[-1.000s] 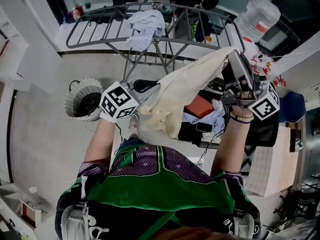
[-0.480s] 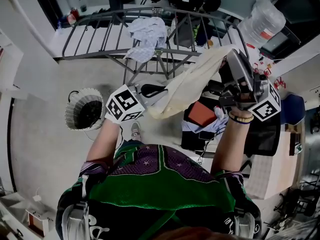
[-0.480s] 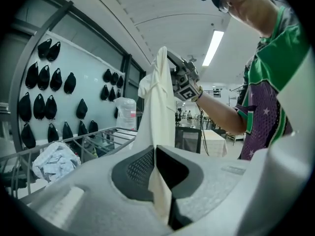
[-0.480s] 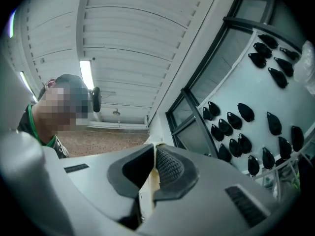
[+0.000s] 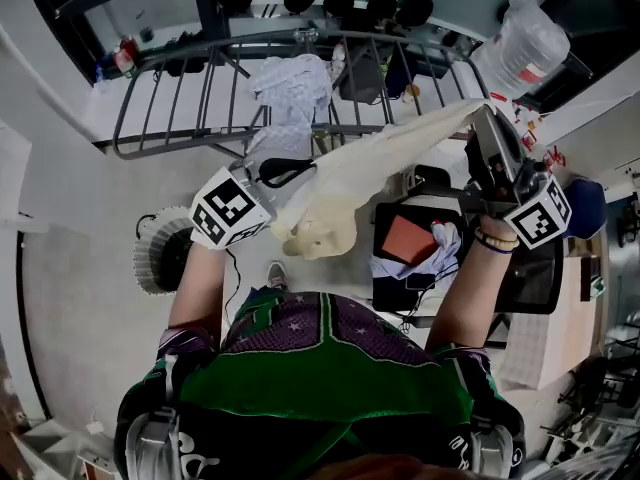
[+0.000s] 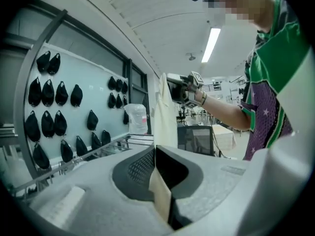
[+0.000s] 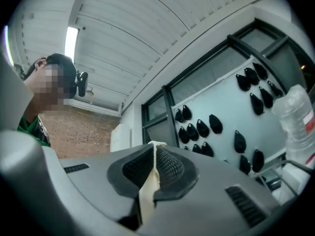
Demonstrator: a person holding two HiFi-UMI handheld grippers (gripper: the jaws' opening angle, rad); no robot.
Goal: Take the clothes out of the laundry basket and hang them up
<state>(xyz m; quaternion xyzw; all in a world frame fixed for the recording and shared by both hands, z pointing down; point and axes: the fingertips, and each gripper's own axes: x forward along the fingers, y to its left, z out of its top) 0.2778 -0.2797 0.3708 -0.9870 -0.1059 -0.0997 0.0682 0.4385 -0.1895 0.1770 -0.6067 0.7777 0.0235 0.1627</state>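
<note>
While one pale patterned garment (image 5: 290, 83) already hangs over the rails of the drying rack (image 5: 180, 63), a second piece has not reached it. The cream garment (image 5: 370, 168) is out of the laundry basket (image 5: 155, 253) and stretched in the air just short of the rack's near rail, held at both ends. The left tool (image 5: 300, 171) has its jaws pressed together on one edge of the cloth, with a thin strip pinched between the pads. The right tool (image 5: 480, 113) is likewise clamped tight on the opposite edge, raised toward the rack's right end. Between them the cloth sags and bunches into a fold near the left tool, and no part of it appears to rest on the rails. The basket stands on the floor on the near side of the rack, toward its left end, partly hidden behind the left arm. Whether more clothes lie inside it cannot be told. The task looks partway done: one item is hung, and one is lifted and spread but not yet draped. What remains is to lay it across free rails beside the hung piece, release it, and check the basket.
</note>
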